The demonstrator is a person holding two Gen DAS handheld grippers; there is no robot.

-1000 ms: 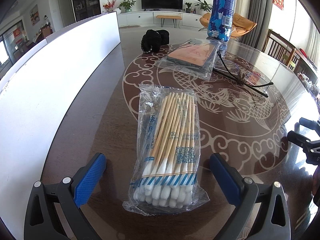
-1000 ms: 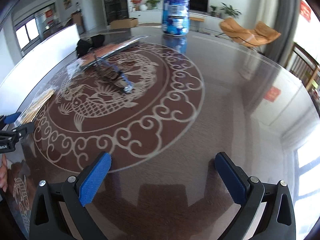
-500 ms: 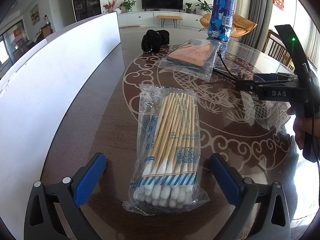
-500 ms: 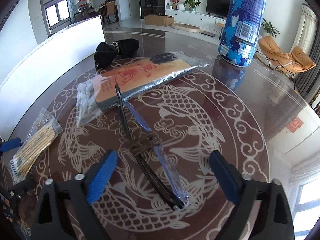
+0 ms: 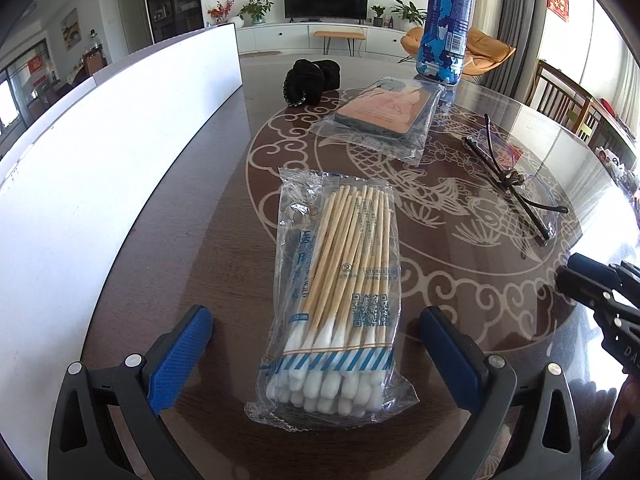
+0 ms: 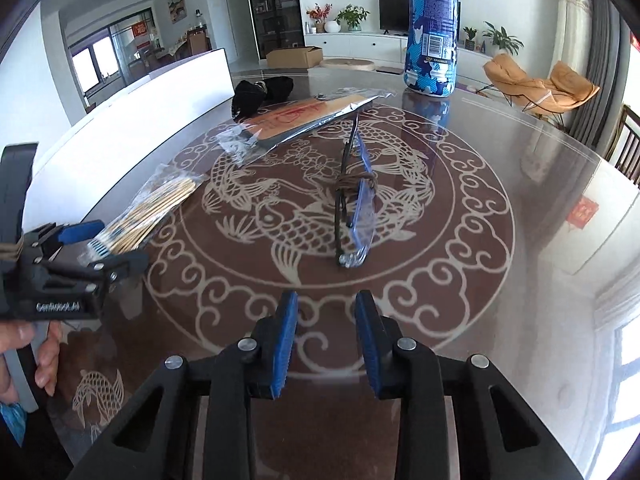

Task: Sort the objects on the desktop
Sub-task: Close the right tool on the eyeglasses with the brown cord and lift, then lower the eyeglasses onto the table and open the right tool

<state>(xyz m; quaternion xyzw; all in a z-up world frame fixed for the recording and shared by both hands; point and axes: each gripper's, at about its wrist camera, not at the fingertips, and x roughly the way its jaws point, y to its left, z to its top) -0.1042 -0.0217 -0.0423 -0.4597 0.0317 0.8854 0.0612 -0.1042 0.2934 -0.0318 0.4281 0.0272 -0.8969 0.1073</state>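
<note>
Left gripper (image 5: pixel 316 354) sits low over the table (image 5: pixel 192 240), jaws spread wide, pads on either side of the bagged cotton swabs (image 5: pixel 340 292) but clear of the bag, nothing clamped. Swab pack lies flat, white tips toward the gripper, wooden sticks pointing away. Right gripper (image 6: pixel 326 338) has just been closing, jaws now down to a narrow gap with only bare table between them, nothing held; it hangs just short of the glasses (image 6: pixel 354 204). Glasses lie folded in a clear sleeve on the fish pattern, near temple ends toward the right gripper, well apart from the swabs. A hand (image 6: pixel 24 354) holds the left gripper's handle at the left edge of the right view. Further out a flat orange item in a clear bag (image 5: pixel 384 114), just beyond it a black bundle (image 5: pixel 310 80), and to its right an upright blue camo bottle (image 5: pixel 444 20). White panel (image 5: pixel 100 152) runs along the table's left side
</note>
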